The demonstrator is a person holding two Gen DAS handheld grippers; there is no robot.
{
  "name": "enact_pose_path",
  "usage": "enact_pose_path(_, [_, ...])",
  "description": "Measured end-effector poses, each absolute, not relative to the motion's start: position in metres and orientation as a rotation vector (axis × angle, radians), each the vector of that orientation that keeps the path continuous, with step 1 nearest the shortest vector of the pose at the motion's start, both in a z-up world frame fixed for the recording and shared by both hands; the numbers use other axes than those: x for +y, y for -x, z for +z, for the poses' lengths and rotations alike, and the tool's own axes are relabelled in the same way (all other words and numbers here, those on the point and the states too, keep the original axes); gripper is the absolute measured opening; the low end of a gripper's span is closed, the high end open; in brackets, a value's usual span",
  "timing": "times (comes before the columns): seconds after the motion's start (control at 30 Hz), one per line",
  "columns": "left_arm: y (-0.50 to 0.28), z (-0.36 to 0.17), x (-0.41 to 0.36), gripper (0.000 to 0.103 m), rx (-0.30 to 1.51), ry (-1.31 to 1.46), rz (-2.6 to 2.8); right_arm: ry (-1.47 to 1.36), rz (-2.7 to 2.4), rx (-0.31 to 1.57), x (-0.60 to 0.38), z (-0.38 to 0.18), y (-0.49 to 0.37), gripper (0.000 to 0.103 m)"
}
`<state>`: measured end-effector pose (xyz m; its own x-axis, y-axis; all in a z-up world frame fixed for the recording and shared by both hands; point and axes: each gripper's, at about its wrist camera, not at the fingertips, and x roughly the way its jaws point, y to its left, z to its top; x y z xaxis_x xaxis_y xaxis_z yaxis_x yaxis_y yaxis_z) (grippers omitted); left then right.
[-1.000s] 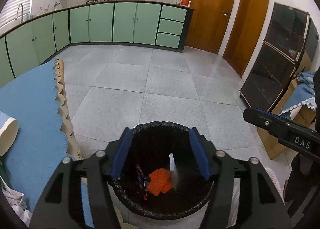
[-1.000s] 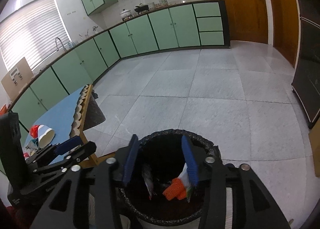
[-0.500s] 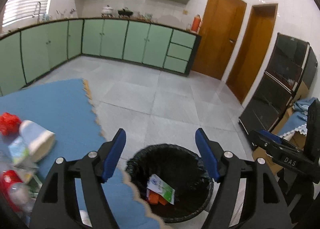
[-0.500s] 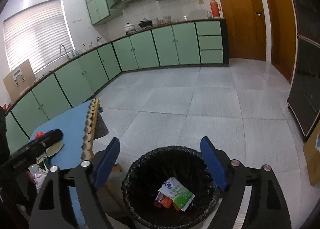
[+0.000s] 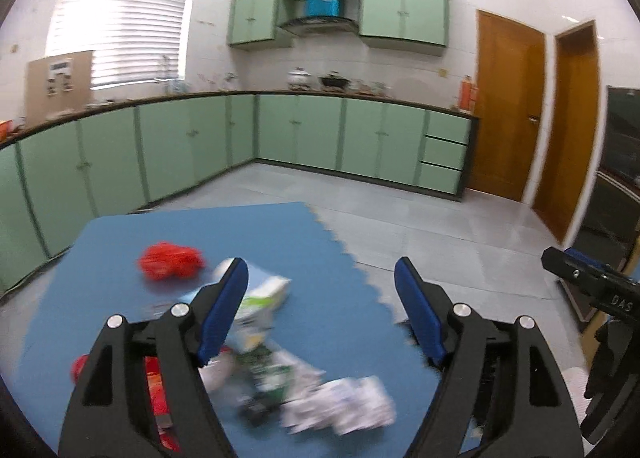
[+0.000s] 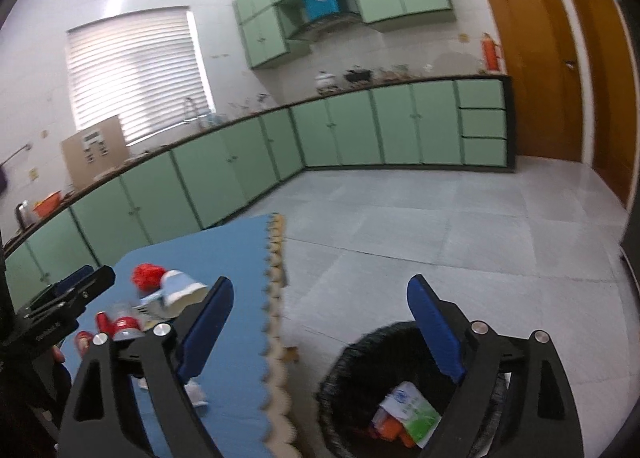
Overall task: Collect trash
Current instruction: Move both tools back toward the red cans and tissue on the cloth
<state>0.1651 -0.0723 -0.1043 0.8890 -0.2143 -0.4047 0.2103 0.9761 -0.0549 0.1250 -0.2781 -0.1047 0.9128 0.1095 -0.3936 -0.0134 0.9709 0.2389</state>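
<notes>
Blue mat [image 5: 312,242] holds litter; grey tiled floor [image 6: 460,226]; green cabinets [image 5: 300,134].

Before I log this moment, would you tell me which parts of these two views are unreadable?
- Left wrist view: the litter heap on the blue mat is motion-blurred; labels are unreadable.
- Left wrist view: the red packet is partly hidden behind the left gripper, whose jaws are opening, empty.
- Right wrist view: the bin is cut off by the bottom edge and partly covered by the right gripper, whose jaws are also opening, empty.
</notes>
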Motion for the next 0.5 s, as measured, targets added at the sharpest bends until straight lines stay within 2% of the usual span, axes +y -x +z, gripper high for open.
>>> enact_pose_path(0.5, [-0.115, -0.143, 0.033, 0.074, 0.431, 0.005, 0.043, -0.108, 0.296, 0.428, -0.152, -0.146, -0.127, 0.086])
